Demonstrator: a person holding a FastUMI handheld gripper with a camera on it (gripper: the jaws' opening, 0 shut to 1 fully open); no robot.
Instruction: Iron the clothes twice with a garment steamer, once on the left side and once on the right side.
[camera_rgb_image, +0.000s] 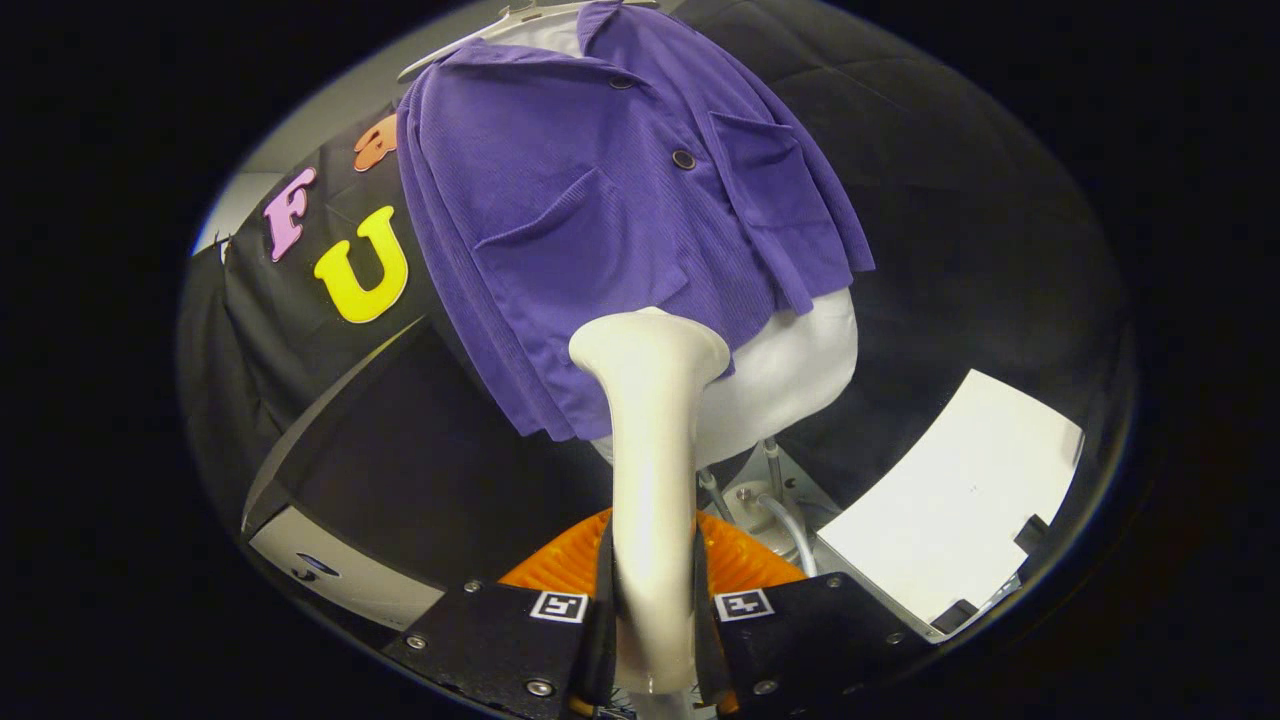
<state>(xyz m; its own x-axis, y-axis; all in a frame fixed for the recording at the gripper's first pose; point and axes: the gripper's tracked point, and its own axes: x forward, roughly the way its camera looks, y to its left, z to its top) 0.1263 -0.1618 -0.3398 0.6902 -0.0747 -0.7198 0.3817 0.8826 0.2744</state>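
The gripper (652, 610) clenches the cream plastic steamer wand (650, 440), its head against the hanging purple ribbed jacket's (600, 210) lower hem.

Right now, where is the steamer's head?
In the gripper view, the steamer stands clamped between the gripper's fingers, its head up against the purple jacket's lower hem, just below a chest pocket.

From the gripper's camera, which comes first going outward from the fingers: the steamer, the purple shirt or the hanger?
1. Steamer: clamped in the gripper, between its fingers.
2. Purple shirt: just beyond the steamer's head, on a white form.
3. Hanger: farthest, at the shirt's collar.
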